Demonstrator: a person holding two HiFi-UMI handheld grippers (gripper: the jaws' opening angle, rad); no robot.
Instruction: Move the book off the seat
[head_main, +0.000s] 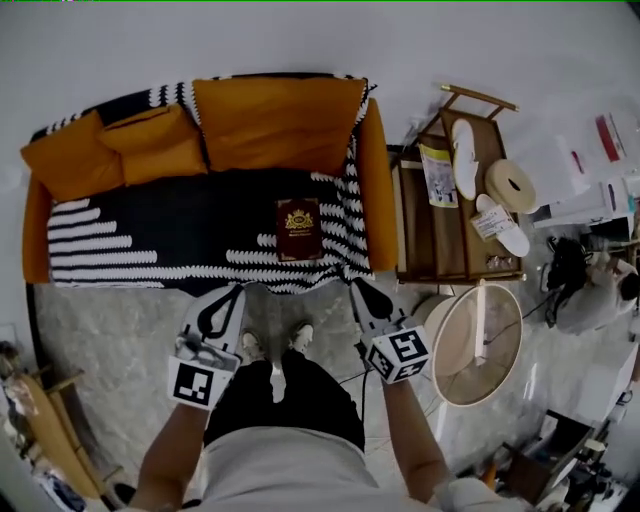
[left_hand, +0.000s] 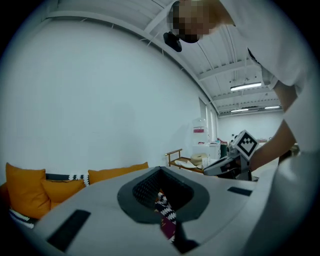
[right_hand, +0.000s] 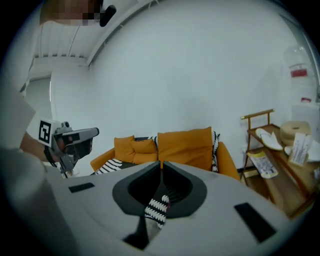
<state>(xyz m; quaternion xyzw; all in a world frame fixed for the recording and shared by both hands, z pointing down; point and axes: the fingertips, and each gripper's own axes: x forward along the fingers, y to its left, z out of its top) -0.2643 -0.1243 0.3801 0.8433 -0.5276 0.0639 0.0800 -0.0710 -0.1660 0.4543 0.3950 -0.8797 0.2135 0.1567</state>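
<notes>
The dark red book with a gold crest (head_main: 299, 229) lies flat on the seat of the orange sofa (head_main: 375, 190), toward its right end and near the front edge, on a black-and-white striped throw (head_main: 100, 245). The left gripper (head_main: 232, 297) and right gripper (head_main: 362, 296) hover just off that front edge, jaws pressed together on nothing. The risks, as I judge them: pinching the soft throw along with the book, or catching only the cover, so the book swings open and slips.
</notes>
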